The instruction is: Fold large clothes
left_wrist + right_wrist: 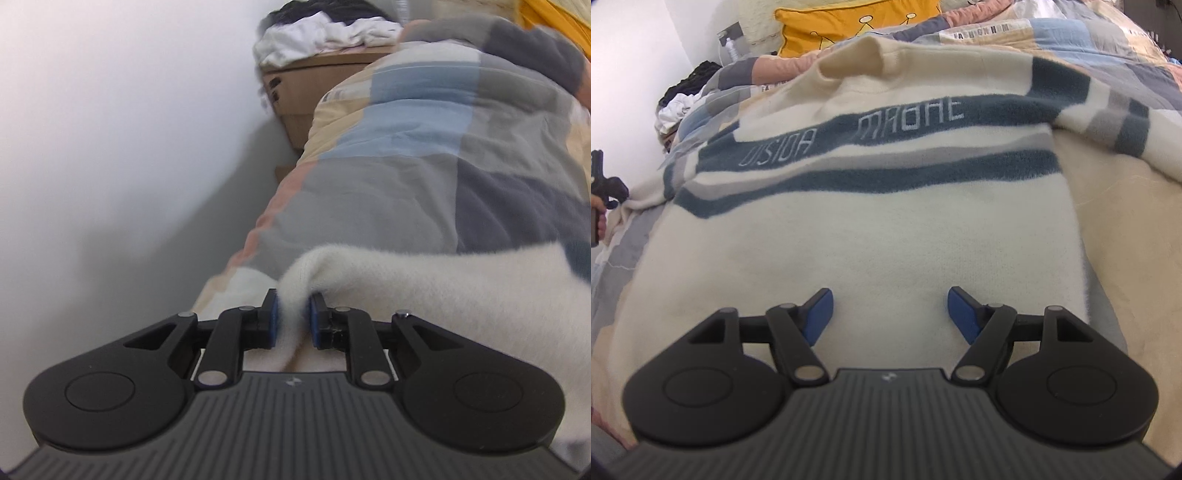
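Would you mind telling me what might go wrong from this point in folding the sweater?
The left gripper pinches only a small bunch at the sweater's edge, so the fuzzy knit could slip out. The right gripper hangs open over the body, holding nothing, so a pull may drag the whole garment across the quilt rather than fold it.

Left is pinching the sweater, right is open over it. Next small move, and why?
Probably carry the left hand-held gripper across to fold the sleeve inward. Its blue pads press a bunched fold of the fluffy cream sweater with blue-grey stripes, which lies spread face up on the patchwork quilt. The right hand-held gripper hangs open over the hem, holding nothing.
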